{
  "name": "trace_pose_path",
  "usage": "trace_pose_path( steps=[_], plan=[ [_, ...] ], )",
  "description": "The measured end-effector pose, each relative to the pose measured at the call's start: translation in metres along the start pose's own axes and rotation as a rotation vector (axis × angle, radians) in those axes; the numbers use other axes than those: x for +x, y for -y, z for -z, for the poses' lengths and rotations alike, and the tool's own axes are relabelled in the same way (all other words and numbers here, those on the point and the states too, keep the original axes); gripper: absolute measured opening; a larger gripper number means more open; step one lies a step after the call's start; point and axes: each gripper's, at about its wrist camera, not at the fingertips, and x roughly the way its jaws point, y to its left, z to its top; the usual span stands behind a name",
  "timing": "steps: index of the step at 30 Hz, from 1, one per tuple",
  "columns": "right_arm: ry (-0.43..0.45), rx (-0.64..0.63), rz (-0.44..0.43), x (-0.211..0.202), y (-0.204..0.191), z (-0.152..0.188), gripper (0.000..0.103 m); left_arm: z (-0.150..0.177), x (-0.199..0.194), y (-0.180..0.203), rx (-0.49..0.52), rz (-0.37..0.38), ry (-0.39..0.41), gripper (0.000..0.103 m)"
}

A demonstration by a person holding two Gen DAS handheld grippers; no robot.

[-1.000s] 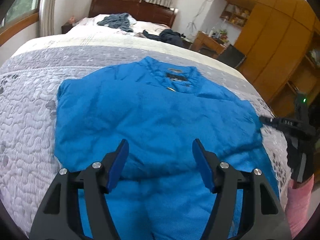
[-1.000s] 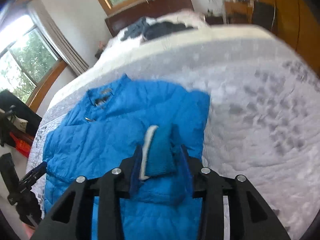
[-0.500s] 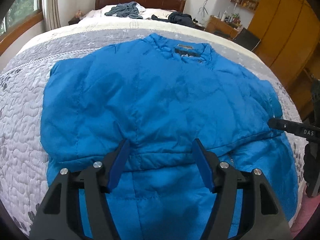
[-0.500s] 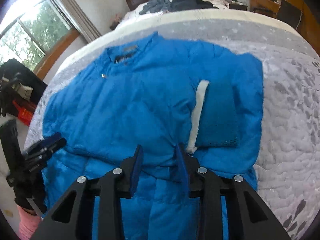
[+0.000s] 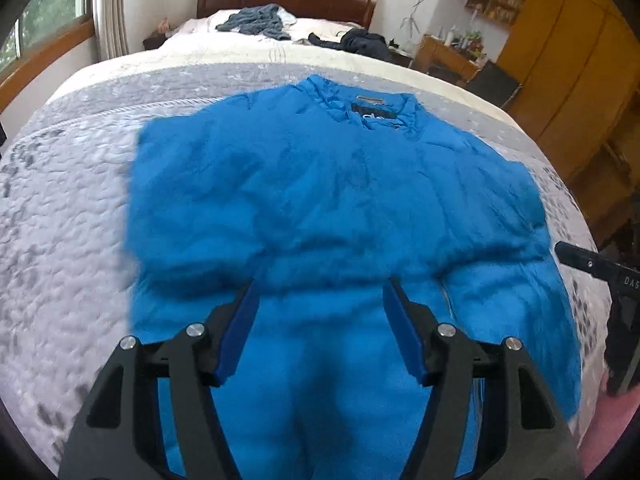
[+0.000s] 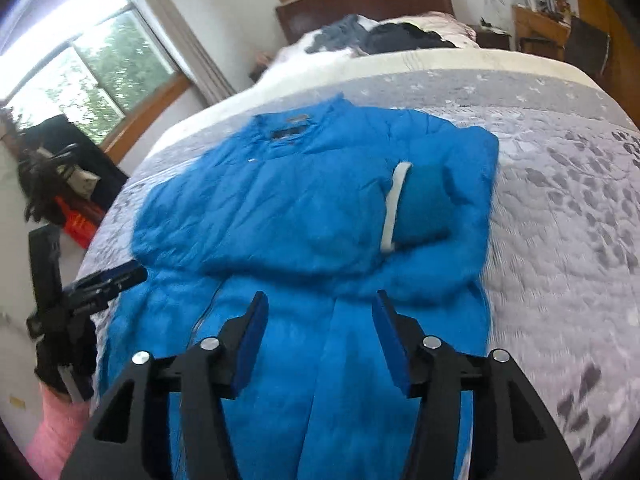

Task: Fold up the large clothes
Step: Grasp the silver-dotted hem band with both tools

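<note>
1. Lying flat on the bed [image 5: 60, 200], the jacket [image 5: 328, 200] has its collar at the far side, both sleeves folded across the chest, and a white-edged cuff [image 6: 420, 204] on top.
2. Both claws hover over the hem with jaws apart: left gripper [image 5: 320, 312], right gripper [image 6: 320, 320]. Neither holds anything.
3. Probably next is folding the hem toward the collar.
4. Each claw should pinch a hem corner through all layers, lifting evenly so the sleeves stay tucked.

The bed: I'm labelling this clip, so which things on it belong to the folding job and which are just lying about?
Job:
- blue padded jacket, sleeves folded in
- its knit cuff
- left hand-held gripper, open
- right hand-held gripper, open

Lying about:
- grey garment
- dark garment
- quilted bedspread
</note>
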Motion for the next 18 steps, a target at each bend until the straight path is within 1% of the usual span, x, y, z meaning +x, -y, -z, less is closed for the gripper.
trace_pose_path(
  steps=[2,4,6,8,10,11,13,16,18],
  plan=[
    [-0.007,0.000,-0.026,-0.011,0.000,0.015,0.059,0.022,-0.023,-0.009,0.012,0.000,0.007,0.068],
    [-0.017,-0.005,-0.035,-0.022,0.001,0.036,0.060,0.041,-0.039,-0.016,0.020,0.002,0.003,0.072],
    [-0.021,-0.016,-0.023,-0.033,0.001,0.062,0.062,0.067,-0.054,-0.025,0.016,-0.013,-0.017,0.072],
    [-0.016,-0.020,-0.015,-0.042,0.002,0.081,0.068,0.089,-0.066,-0.034,0.006,-0.018,-0.033,0.074],
    [-0.013,-0.025,0.002,-0.053,0.003,0.103,0.071,0.116,-0.080,-0.044,-0.021,-0.021,-0.053,0.078],
    [-0.011,-0.026,0.015,-0.057,0.003,0.112,0.072,0.127,-0.085,-0.048,-0.035,-0.017,-0.063,0.079],
    [-0.014,-0.025,0.045,-0.066,0.004,0.131,0.073,0.144,-0.091,-0.054,-0.055,-0.008,-0.080,0.079],
    [-0.023,-0.015,0.057,-0.075,0.006,0.154,0.074,0.164,-0.101,-0.057,-0.070,0.004,-0.078,0.081],
    [-0.029,-0.021,0.054,-0.080,0.005,0.168,0.076,0.176,-0.103,-0.056,-0.079,0.037,-0.076,0.083]
  ],
)
